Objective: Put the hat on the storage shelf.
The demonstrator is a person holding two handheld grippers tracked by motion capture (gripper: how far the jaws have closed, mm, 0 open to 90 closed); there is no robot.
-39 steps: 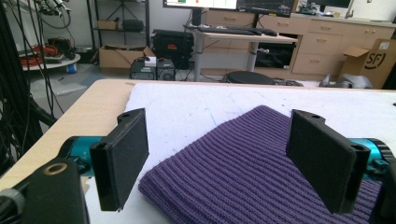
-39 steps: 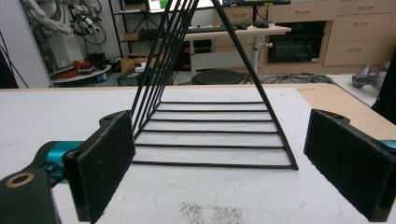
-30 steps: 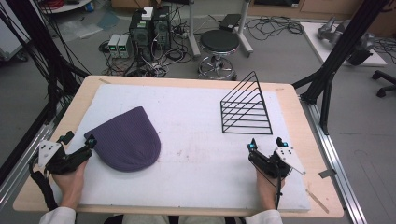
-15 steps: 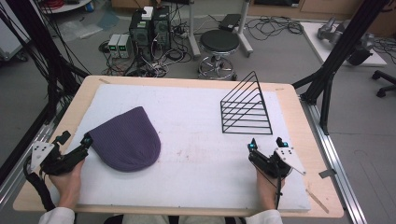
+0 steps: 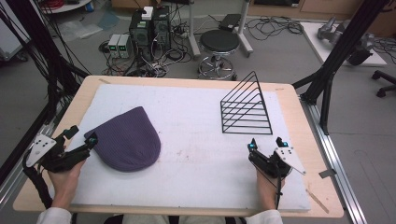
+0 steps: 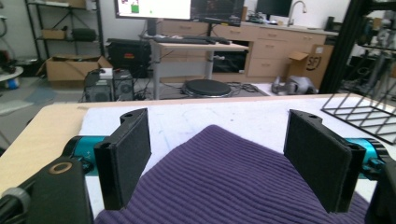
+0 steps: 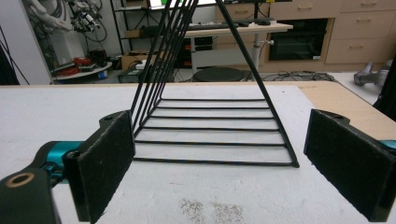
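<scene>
A purple knit beanie [image 5: 127, 140] lies flat on the white mat [image 5: 196, 121] at the left. My left gripper [image 5: 82, 136] is open at the hat's left edge; in the left gripper view its jaws stand wide on either side of the beanie [image 6: 233, 182], above the fabric. A black wire rack [image 5: 247, 107], triangular with several rungs, stands at the right rear. My right gripper [image 5: 266, 143] is open just in front of it, and the right gripper view looks straight at the wire rack [image 7: 210, 126] between the two pads.
The mat covers a wooden table [image 5: 299, 107]. Beyond the far edge stand a round stool [image 5: 219, 42], computer boxes [image 5: 149, 23] and tangled cables on the floor. Black frame legs [image 5: 336, 56] rise at the right and left sides.
My left gripper has drawn back to the left and slightly toward the person, off the hat's edge. The right gripper has stayed put.
</scene>
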